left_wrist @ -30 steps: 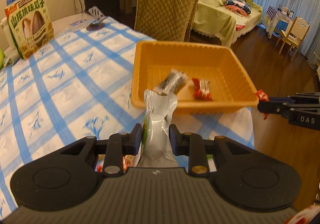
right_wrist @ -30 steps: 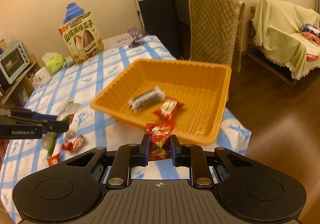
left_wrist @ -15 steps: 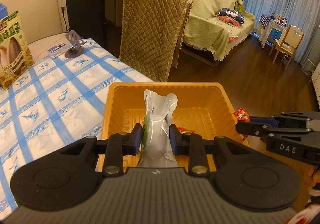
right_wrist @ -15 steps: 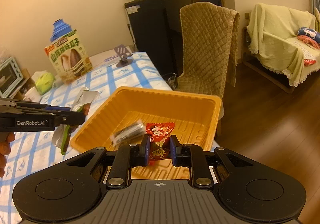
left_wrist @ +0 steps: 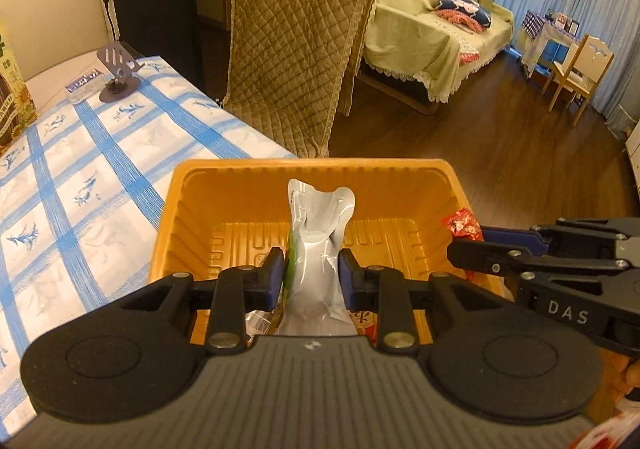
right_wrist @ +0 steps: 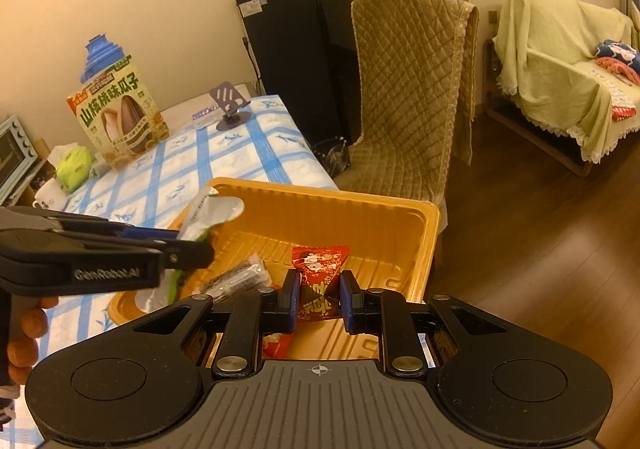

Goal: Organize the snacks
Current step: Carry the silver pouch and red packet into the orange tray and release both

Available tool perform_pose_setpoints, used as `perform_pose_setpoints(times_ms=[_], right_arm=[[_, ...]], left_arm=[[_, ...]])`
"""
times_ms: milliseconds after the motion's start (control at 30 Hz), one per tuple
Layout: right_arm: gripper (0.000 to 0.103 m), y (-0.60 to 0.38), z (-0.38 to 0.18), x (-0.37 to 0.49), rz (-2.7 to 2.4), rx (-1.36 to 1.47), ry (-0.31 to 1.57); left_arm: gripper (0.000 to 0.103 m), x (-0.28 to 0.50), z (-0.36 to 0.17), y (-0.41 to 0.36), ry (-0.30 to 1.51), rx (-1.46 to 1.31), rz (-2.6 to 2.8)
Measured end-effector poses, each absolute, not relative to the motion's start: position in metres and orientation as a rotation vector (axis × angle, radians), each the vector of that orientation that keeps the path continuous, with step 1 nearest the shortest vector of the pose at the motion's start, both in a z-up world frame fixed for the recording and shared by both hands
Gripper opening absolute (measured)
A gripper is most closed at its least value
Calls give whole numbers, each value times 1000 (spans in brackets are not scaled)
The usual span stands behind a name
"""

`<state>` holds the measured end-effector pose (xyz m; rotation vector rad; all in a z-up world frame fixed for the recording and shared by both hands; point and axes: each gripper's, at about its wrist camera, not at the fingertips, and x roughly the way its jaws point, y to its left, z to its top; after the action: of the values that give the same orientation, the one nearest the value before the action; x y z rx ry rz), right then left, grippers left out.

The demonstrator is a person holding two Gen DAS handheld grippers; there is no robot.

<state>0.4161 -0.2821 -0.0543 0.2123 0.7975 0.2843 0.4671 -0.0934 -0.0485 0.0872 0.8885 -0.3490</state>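
Now left gripper clamped on silver pouch, right gripper clamped on red candy, both over orange tray

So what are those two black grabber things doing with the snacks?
A person is sorting snacks into the orange plastic tray on the blue-checked tablecloth. The left gripper is shut on a silver and green foil pouch, and the right gripper is shut on a small red candy packet. Both are held over the tray, not let go yet. A dark wrapped snack already lies inside.
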Motion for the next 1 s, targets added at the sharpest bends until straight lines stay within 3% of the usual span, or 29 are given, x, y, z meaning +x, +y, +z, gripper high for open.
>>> perform_pose_setpoints(times_ms=[567, 1000], right_arm=[[21, -289, -67, 433, 299, 222, 831], [21, -292, -68, 442, 301, 222, 832]], left_arm=[[27, 488, -79, -104, 948, 105, -328], [27, 493, -73, -96, 932, 104, -302]])
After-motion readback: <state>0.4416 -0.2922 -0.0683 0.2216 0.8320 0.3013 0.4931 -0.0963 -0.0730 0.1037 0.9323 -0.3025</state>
